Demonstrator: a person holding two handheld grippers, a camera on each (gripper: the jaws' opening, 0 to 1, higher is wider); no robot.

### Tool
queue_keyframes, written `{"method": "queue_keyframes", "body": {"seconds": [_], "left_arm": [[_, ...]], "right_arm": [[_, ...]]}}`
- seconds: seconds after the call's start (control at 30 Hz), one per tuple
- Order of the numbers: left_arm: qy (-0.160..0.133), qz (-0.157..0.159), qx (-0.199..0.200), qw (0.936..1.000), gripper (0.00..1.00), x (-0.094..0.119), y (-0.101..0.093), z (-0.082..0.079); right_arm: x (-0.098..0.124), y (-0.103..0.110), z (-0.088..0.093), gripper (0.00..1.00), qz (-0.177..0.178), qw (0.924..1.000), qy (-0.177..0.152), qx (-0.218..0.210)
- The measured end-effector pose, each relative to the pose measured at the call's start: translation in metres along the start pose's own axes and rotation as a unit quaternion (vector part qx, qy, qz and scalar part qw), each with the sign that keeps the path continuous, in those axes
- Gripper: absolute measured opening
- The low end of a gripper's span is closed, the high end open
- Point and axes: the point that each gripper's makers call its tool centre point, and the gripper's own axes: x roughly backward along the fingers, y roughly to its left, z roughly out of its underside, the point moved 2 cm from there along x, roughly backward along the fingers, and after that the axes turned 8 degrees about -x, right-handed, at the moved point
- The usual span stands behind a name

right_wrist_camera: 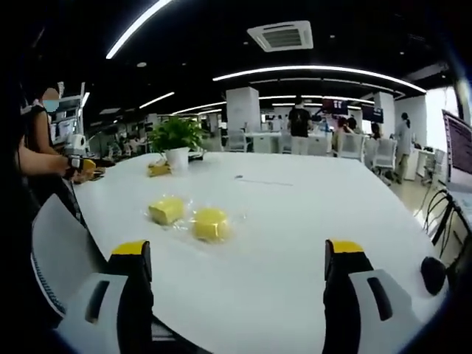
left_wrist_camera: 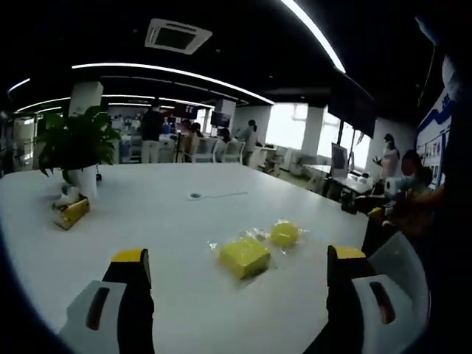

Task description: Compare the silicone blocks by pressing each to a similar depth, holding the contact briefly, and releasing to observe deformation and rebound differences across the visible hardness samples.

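Observation:
Two yellow silicone blocks lie side by side on clear plastic wrap on a white table (left_wrist_camera: 147,221). In the left gripper view the square block (left_wrist_camera: 243,256) is nearer and the rounder block (left_wrist_camera: 285,234) sits just behind it to the right. My left gripper (left_wrist_camera: 238,257) is open, short of the blocks, touching neither. In the right gripper view the square block (right_wrist_camera: 167,210) lies left of the rounder block (right_wrist_camera: 210,223). My right gripper (right_wrist_camera: 238,248) is open too, held back from both, with nothing between its jaws.
A potted plant (left_wrist_camera: 77,144) (right_wrist_camera: 175,140) stands on the table with a small yellow item (left_wrist_camera: 72,212) beside it. A thin cable (left_wrist_camera: 214,195) lies mid-table. A grey chair (right_wrist_camera: 55,243) and a seated person are at the edge. A black object (right_wrist_camera: 433,274) sits near the right rim.

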Motion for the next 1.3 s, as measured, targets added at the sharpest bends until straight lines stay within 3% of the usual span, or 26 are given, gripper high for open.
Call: {"method": "queue_keyframes", "body": {"seconds": [0.43,0.67,0.83,0.97,1.3], "left_arm": [[0.003,-0.016,0.01,0.9998,0.99,0.029,-0.018,0.019],[0.011,-0.027,0.022,0.9994,0.99,0.039,-0.017,0.023],[0.006,-0.031,0.015,0.9994,0.99,0.04,-0.015,0.013],[0.019,-0.033,0.017,0.9991,0.99,0.031,-0.012,0.006],[0.023,0.003,-0.007,0.9997,0.99,0.005,-0.01,-0.028]], "right_arm": [[-0.004,0.003,-0.01,0.94,-0.014,0.999,-0.027,-0.031],[-0.004,0.013,-0.003,0.93,-0.026,0.9996,-0.001,-0.01],[-0.005,0.02,-0.009,0.91,-0.035,0.9993,0.005,0.009],[-0.006,0.022,-0.017,0.9,-0.04,0.9991,0.003,0.017],[-0.01,0.033,-0.021,0.87,-0.045,0.9988,0.007,0.017]]}}
